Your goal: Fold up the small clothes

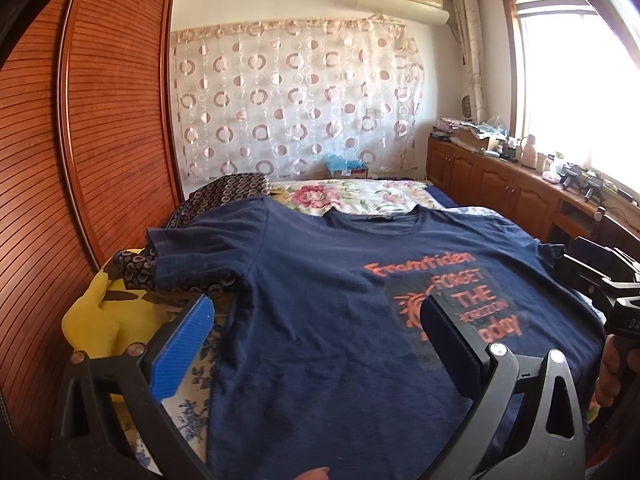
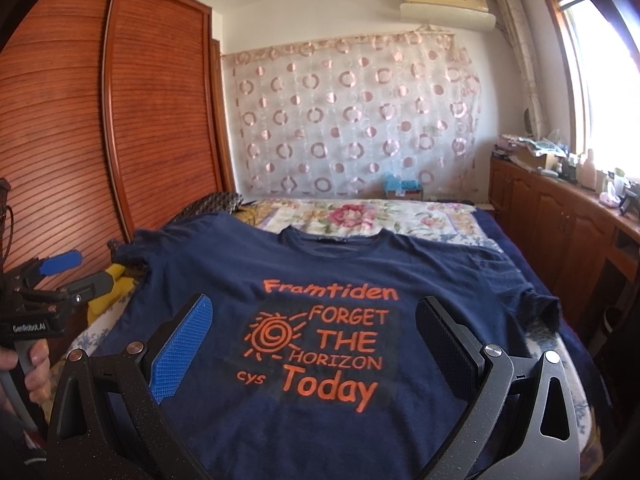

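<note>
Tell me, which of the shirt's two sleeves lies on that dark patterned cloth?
The sleeve nearest the wooden wardrobe: this end of the navy blue printed T-shirt rests on the dark ring-patterned cloth. The window-side sleeve lies crumpled on the bed.

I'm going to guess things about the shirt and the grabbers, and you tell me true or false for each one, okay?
1. The navy T-shirt lies spread flat on the bed, print side up. True.
2. The left gripper is clamped on a sleeve. False: its jaws are wide open and hold nothing.
3. The right gripper is open too. True.
4. The shirt's letters are green. False: they are orange.
5. A yellow plush toy sits beside the shirt, on the wardrobe side. True.
6. The shirt is already folded in half. False: both sleeves and the collar lie spread out.
</note>
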Demonstrator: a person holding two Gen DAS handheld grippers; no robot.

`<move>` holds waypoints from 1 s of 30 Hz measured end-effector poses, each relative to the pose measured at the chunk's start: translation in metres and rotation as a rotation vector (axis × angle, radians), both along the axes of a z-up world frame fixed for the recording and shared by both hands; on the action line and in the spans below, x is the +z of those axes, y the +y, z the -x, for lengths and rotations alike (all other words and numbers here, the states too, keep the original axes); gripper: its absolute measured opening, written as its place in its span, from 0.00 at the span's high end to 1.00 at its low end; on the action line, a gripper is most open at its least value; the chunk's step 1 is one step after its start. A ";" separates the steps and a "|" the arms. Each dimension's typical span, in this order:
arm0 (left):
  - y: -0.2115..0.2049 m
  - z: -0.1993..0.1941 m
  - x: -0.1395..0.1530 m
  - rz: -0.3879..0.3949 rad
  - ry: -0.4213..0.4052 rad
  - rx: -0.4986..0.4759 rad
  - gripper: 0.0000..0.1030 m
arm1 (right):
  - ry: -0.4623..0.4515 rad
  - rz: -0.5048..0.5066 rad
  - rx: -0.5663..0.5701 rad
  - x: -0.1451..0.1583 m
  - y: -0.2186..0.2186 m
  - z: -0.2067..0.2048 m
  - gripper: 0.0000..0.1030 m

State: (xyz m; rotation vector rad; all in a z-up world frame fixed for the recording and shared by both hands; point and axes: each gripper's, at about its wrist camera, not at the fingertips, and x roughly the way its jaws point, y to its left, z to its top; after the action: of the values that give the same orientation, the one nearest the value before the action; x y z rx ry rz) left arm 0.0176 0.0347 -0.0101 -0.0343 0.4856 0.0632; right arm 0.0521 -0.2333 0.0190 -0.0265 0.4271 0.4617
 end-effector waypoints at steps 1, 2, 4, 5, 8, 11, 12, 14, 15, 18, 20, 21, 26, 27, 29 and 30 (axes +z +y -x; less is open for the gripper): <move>0.005 -0.003 -0.002 -0.002 0.006 0.005 0.00 | 0.004 0.005 0.007 -0.002 0.003 -0.003 0.00; 0.011 -0.006 -0.004 -0.004 0.011 0.008 0.00 | 0.007 0.010 0.016 -0.004 0.007 -0.006 0.00; 0.020 -0.009 -0.007 -0.009 0.017 0.011 0.00 | 0.009 0.021 0.034 -0.009 0.015 -0.014 0.00; 0.025 -0.011 -0.009 -0.010 0.020 0.012 0.00 | 0.013 0.026 0.049 -0.011 0.021 -0.019 0.00; 0.046 -0.023 -0.014 -0.006 0.049 0.003 0.00 | 0.027 0.037 0.078 -0.024 0.032 -0.027 0.00; 0.059 -0.032 -0.019 -0.024 0.078 0.005 0.00 | 0.048 0.056 0.109 -0.035 0.044 -0.034 0.00; 0.065 -0.035 -0.019 -0.036 0.089 0.009 0.00 | 0.054 0.060 0.117 -0.038 0.047 -0.035 0.00; 0.074 -0.040 -0.020 -0.054 0.102 0.012 0.00 | 0.077 0.065 0.140 -0.044 0.055 -0.041 0.00; 0.082 -0.044 -0.020 -0.049 0.109 0.007 0.00 | 0.086 0.065 0.149 -0.046 0.057 -0.042 0.00; 0.099 -0.055 -0.019 -0.023 0.132 0.008 0.00 | 0.125 0.066 0.177 -0.053 0.063 -0.046 0.00; 0.113 -0.062 -0.017 0.002 0.144 0.015 0.00 | 0.146 0.070 0.191 -0.057 0.067 -0.045 0.01; 0.120 -0.067 -0.016 0.014 0.152 0.015 0.00 | 0.154 0.071 0.198 -0.057 0.068 -0.045 0.02; 0.151 -0.093 -0.010 0.059 0.188 0.050 0.03 | 0.155 0.090 0.245 -0.052 0.085 -0.051 0.02; 0.160 -0.100 -0.010 0.094 0.196 0.061 0.04 | 0.152 0.095 0.252 -0.049 0.088 -0.053 0.02; 0.172 -0.109 -0.011 0.128 0.202 0.076 0.06 | 0.144 0.099 0.269 -0.043 0.095 -0.056 0.02; 0.176 -0.115 -0.013 0.130 0.206 0.087 0.10 | 0.140 0.101 0.274 -0.042 0.098 -0.057 0.02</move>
State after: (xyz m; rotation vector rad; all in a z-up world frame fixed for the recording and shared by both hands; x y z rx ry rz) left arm 0.1321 0.2111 -0.0227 -0.1777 0.6938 0.1216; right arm 0.1090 -0.1350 -0.0226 -0.1525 0.5875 0.7145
